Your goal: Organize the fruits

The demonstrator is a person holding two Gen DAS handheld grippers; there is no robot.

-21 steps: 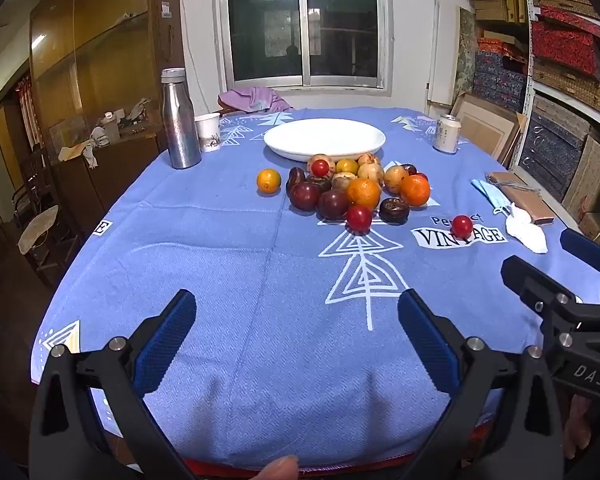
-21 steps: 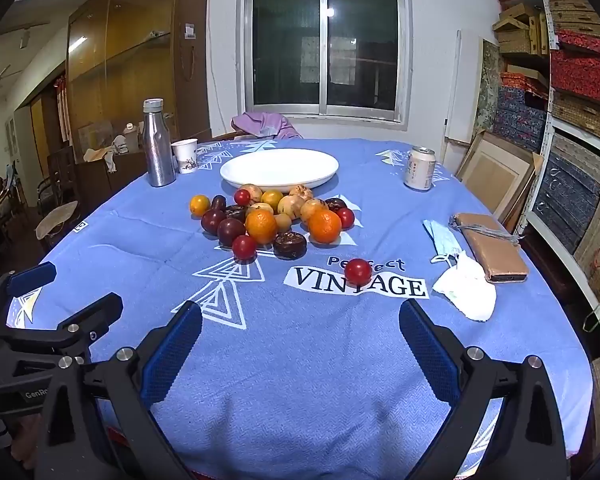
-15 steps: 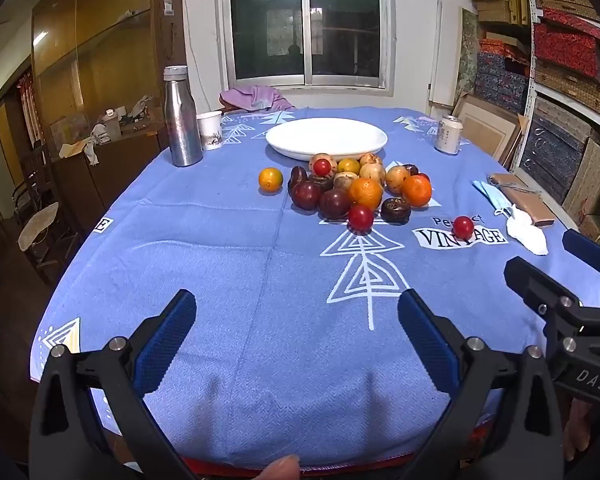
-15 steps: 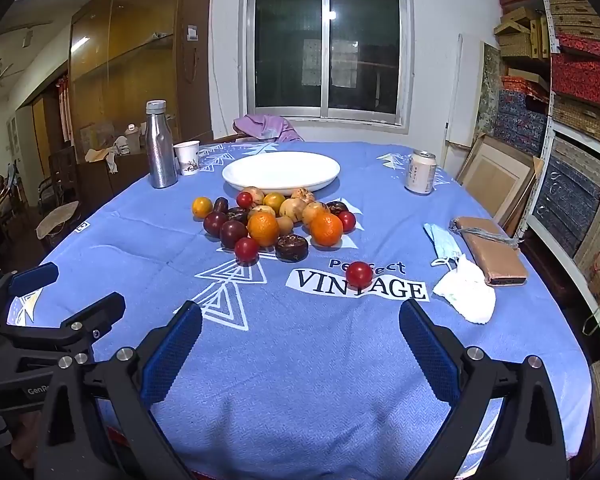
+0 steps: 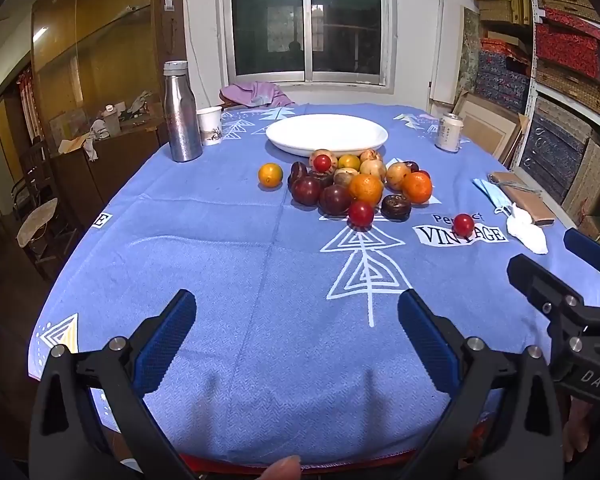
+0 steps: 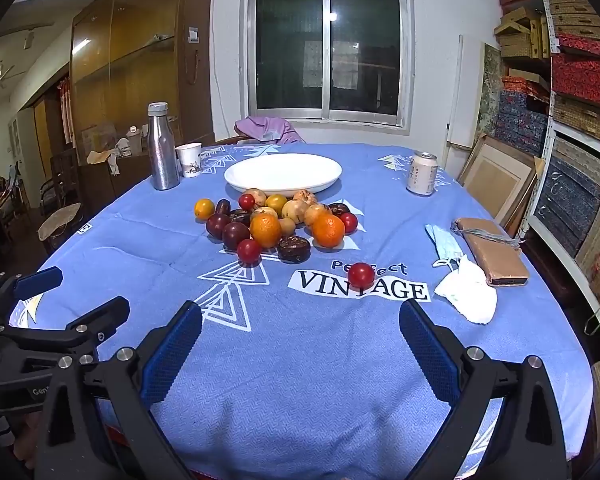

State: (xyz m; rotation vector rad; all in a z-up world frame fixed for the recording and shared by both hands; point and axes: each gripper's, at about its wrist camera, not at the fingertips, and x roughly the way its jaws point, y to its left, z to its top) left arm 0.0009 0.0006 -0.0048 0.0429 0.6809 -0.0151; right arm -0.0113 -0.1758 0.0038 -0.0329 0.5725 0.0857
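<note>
Blue tablecloth [image 5: 228, 248] is seen from the left wrist, where the left gripper [image 5: 296, 336] is spread wide, grasping nothing, with the fruit pile [image 5: 352, 188] well ahead of its fingers. From the right wrist, the right gripper [image 6: 300, 340] is likewise released and empty, and a lone red fruit [image 6: 361, 275] is found just beyond its fingers, before the white plate [image 6: 283, 173].

Both wrist fisheyes looked forward and downward from the blue tablecloth's [image 5: 236, 248] near edge (side by side), sharing fruit pile [image 5: 356, 188] and white plate [image 6: 260, 176].

Bright indoor light; sharp — fisheye-warped, vignetted corners
</note>
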